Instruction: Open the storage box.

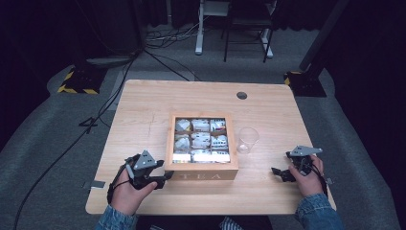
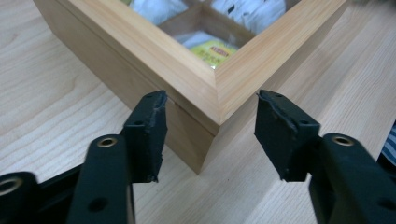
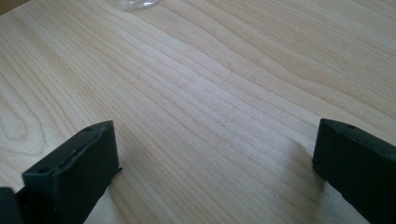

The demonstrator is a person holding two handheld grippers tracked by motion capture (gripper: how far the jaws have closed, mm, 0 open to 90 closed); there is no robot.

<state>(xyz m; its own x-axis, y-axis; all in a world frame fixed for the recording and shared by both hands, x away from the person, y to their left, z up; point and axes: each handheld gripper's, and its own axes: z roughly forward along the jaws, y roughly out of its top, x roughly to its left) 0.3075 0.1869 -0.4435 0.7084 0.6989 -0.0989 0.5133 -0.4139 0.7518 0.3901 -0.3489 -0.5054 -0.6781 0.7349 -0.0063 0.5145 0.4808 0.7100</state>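
A wooden tea box marked TEA stands mid-table, its compartments holding several packets of tea bags. My left gripper is open at the box's near left corner, one jaw on each side of that corner, without touching it. A clear glass stands upright just right of the box. My right gripper rests open low over bare table, to the right of the box and nearer than the glass, with nothing between its jaws. The glass base peeks in at the top edge of the right gripper view.
The light wooden table has a round cable hole at the back right. Cables and stand bases lie on the grey floor beyond the far edge.
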